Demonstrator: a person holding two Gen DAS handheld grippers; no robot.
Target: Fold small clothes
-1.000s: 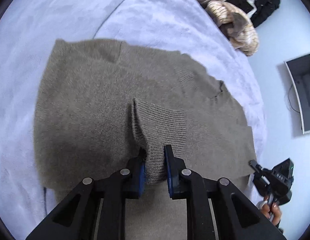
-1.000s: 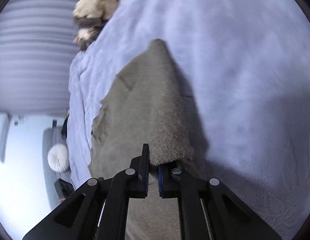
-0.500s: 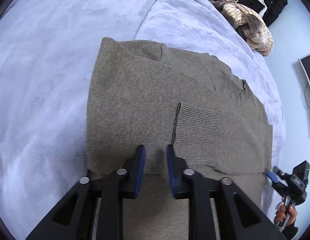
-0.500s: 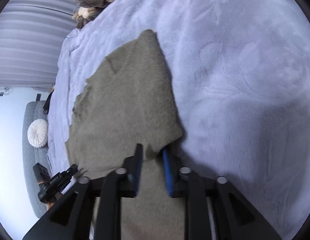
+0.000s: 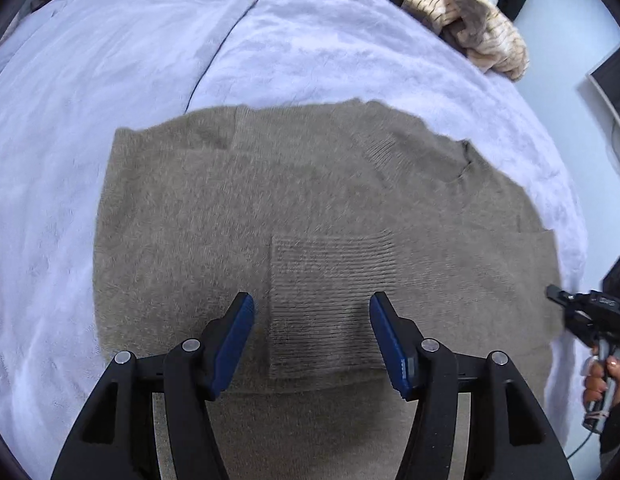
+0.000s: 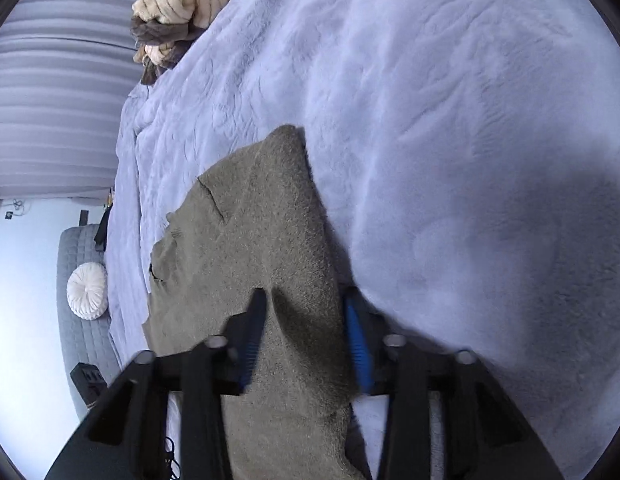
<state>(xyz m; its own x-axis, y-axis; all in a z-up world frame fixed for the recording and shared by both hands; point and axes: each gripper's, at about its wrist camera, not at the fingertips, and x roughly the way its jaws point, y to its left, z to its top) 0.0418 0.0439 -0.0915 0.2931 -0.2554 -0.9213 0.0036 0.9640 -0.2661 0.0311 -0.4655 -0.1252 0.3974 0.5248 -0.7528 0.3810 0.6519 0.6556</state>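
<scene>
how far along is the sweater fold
Done: the sweater lies flat on the blanket, one sleeve folded across it, ribbed cuff on top. In hand: nothing; the left gripper and right gripper are both open. Left: probably further folds; the other sleeve's state isn't clear.

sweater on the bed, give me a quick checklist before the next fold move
1. Left gripper open and free of cloth: ok, jaws spread wide above the ribbed cuff.
2. Right gripper released: ok, jaws apart, straddling the sweater's edge without pinching it.
3. Sleeve folded in: ok, the cuff lies flat across the sweater body.
4. Sweater flat on the lilac blanket: mostly ok; a small crease shows near the collar.
5. Near hem aligned: cannot tell, it is hidden under the grippers.
6. Fold area clear of the cream and brown clothes pile: ok, it lies well apart.
</scene>
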